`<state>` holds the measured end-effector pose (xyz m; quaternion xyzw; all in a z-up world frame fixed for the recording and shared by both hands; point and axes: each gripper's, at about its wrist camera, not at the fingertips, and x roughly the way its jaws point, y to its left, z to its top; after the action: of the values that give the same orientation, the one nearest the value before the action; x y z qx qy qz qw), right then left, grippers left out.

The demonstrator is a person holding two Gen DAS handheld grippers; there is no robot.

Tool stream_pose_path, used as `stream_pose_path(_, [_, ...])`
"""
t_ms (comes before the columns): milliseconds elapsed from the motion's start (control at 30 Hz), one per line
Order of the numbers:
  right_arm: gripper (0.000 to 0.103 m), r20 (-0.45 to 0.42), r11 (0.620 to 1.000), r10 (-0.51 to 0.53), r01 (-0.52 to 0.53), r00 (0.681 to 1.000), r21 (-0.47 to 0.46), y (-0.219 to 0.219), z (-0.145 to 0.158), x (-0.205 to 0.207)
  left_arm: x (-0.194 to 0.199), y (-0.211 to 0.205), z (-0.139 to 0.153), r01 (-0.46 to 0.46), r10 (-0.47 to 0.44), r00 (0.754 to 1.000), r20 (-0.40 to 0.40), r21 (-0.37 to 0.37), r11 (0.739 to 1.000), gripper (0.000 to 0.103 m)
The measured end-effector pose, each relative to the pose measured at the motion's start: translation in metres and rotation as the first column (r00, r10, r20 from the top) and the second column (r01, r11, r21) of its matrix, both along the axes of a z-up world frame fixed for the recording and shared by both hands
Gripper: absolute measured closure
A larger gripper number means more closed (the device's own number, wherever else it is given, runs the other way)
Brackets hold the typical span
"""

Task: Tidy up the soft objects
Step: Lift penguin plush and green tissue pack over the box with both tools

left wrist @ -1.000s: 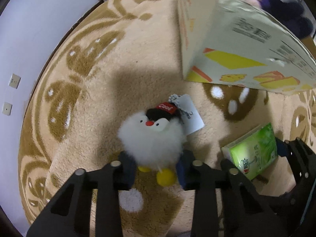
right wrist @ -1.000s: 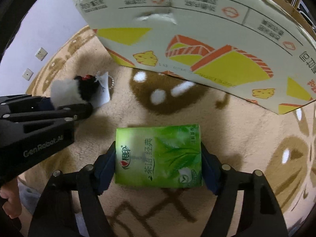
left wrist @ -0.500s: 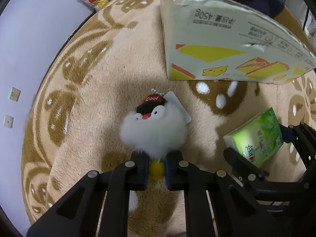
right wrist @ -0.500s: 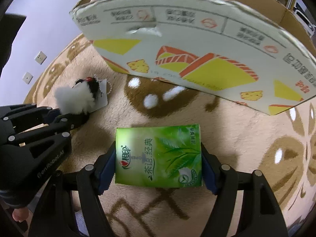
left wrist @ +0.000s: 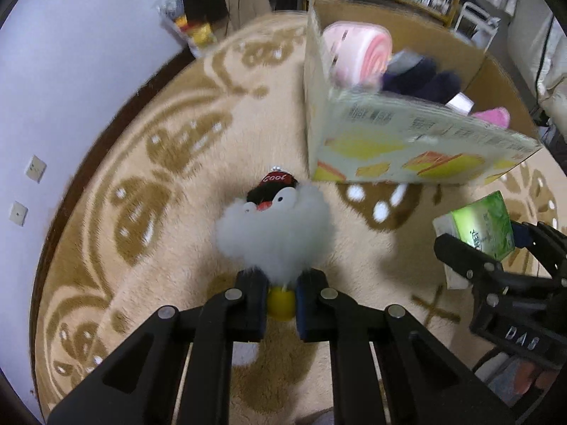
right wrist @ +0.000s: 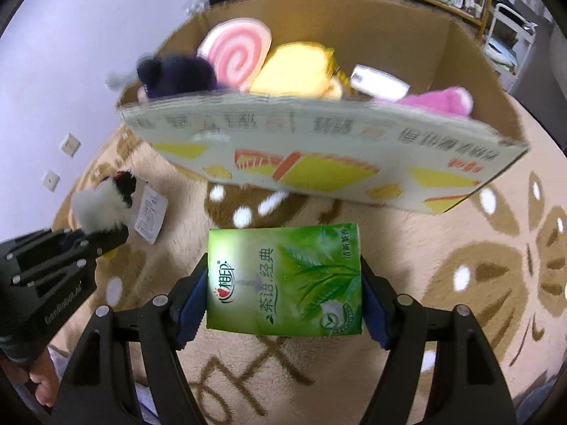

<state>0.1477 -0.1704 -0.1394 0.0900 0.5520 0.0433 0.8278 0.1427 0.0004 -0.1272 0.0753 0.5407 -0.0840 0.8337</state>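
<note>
1. In the left wrist view, at the far left edge, two wall sockets (left wrist: 35, 169) sit on a pale wall, beside a beige rug (left wrist: 170, 191) with brown leaf patterns.
2. At centre, the left gripper (left wrist: 281, 297) has its fingers (left wrist: 252, 299) clamped tight on the yellow foot of a fluffy white penguin toy (left wrist: 274, 230), which wears a black cap with a red band. The jaws stand almost fully together, with only the foot between them.
3. Right of centre, upper half, an open cardboard box (left wrist: 407, 148) stands on the rug; inside lie a pink swirl cushion (left wrist: 358, 53), a dark plush (left wrist: 421, 78) and a pink plush (left wrist: 494, 116).
4. At the right edge, the right gripper (left wrist: 496, 248) carries a green tissue pack (left wrist: 485, 225).
5. In the right wrist view, the left gripper (right wrist: 102, 241) and penguin toy (right wrist: 102, 198) appear at the left edge, with a white paper tag (right wrist: 150, 216) just beside the toy.
6. At lower centre, the right gripper (right wrist: 283, 283) has its fingers (right wrist: 193, 301) partly spread and pressed on both sides of the tissue pack (right wrist: 283, 279).
7. Above it, the box (right wrist: 319, 163) also shows a yellow plush (right wrist: 294, 71).
</note>
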Motion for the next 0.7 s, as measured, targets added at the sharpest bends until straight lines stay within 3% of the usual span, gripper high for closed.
stream_pose_path(133, [0.025,0.056,1.000,-0.026,0.025,0.998,0.017,-0.011,0.022,-0.006,-0.005,0.000,0.028,0.002,0.001,0.993,0.122,-0.024,1.000,0.092])
stream_pose_path(367, [0.025,0.178,0.998,-0.068,0.065,0.982,0.023,-0.027,0.064,-0.019,-0.011,0.004,0.078,0.000,0.019,0.948,0.317,-0.061,0.998,0.092])
stream_pose_path(700, [0.025,0.368,0.993,-0.114,0.101,0.923,0.055,-0.029,0.107,-0.011,-0.008,-0.012,0.110,0.059,-0.017,0.907,0.421,-0.086,0.995,0.092])
